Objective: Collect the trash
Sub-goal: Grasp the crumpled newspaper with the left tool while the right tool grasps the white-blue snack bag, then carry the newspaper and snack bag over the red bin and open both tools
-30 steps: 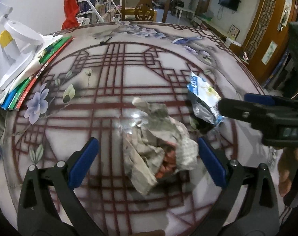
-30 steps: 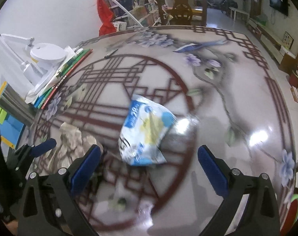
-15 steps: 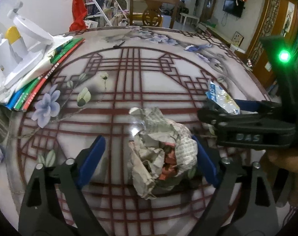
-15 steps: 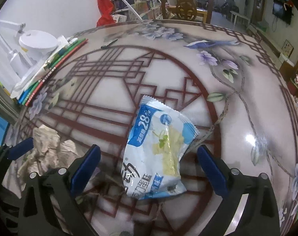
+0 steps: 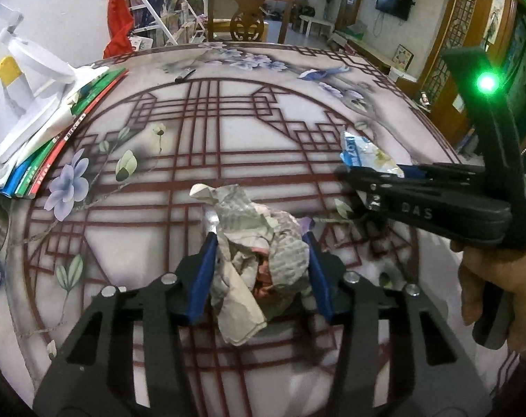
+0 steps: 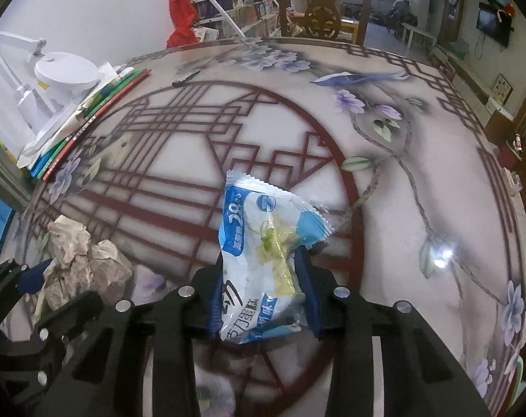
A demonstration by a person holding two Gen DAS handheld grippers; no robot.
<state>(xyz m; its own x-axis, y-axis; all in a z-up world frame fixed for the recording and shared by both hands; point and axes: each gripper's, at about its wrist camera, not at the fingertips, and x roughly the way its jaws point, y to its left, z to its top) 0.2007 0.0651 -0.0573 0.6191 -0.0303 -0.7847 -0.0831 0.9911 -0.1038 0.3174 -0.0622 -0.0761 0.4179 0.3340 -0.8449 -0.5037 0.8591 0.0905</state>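
Observation:
My left gripper (image 5: pixel 261 271) is shut on a crumpled wad of newspaper (image 5: pixel 252 253), its blue pads pressing both sides. The wad also shows at lower left of the right wrist view (image 6: pixel 82 260). My right gripper (image 6: pixel 263 292) is shut on a blue and white snack wrapper (image 6: pixel 263 243) that sticks up between its pads. The same wrapper (image 5: pixel 363 154) shows at the right of the left wrist view, beside the right gripper's black body (image 5: pixel 436 201). Both sit low over the round patterned table (image 5: pixel 228 132).
A stack of books (image 5: pixel 54 139) with a white desk lamp (image 5: pixel 16 80) on it lies at the table's left edge. A black pen (image 5: pixel 184 75) lies at the far side. A wooden chair (image 5: pixel 249 17) stands behind the table.
Both grippers have closed from wide open: the left onto the newspaper wad, the right onto the snack wrapper. The right gripper has also moved closer to the left one.

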